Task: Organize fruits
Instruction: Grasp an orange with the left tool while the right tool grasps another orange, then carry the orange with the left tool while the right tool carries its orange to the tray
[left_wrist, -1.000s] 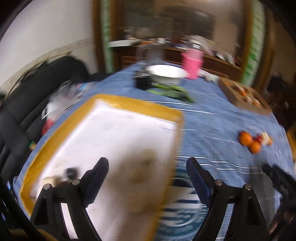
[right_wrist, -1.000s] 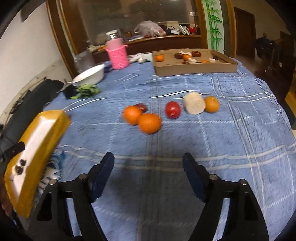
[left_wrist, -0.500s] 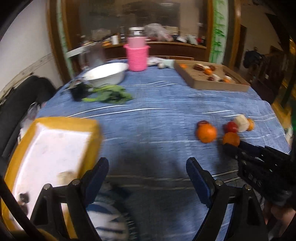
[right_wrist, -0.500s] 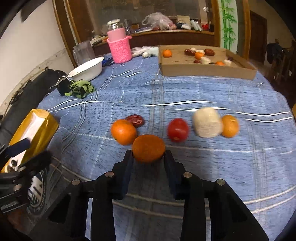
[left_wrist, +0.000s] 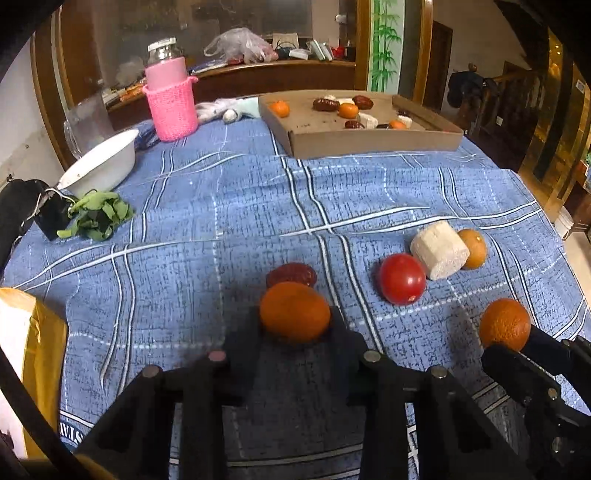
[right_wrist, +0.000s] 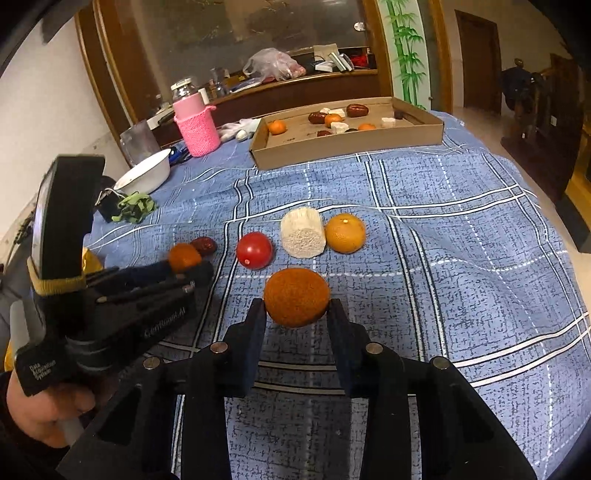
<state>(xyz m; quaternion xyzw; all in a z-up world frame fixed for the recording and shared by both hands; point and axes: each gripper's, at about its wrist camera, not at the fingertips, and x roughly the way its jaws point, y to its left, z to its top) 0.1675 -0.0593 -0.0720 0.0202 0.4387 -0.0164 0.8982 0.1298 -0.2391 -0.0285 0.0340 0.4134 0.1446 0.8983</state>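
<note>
My left gripper (left_wrist: 294, 325) is shut on an orange (left_wrist: 294, 312) low over the blue cloth; a red date (left_wrist: 291, 274) lies just behind it. My right gripper (right_wrist: 296, 314) is shut on another orange (right_wrist: 296, 297), which also shows in the left wrist view (left_wrist: 504, 329). A red tomato (right_wrist: 254, 250), a white cut chunk (right_wrist: 303, 237) and a paler orange (right_wrist: 345, 233) lie in a row beyond. A cardboard tray (right_wrist: 347, 142) with several fruits stands at the far side.
A pink knitted bottle (left_wrist: 170, 99), a white bowl (left_wrist: 99, 162), green leaves (left_wrist: 98, 216) and a black clip (left_wrist: 51, 218) stand at the far left. A yellow-rimmed white box (left_wrist: 26, 350) lies at the near left edge.
The left gripper swung right from the yellow box to the fruits and shut on an orange. The right gripper moved forward and closed on the other orange.
</note>
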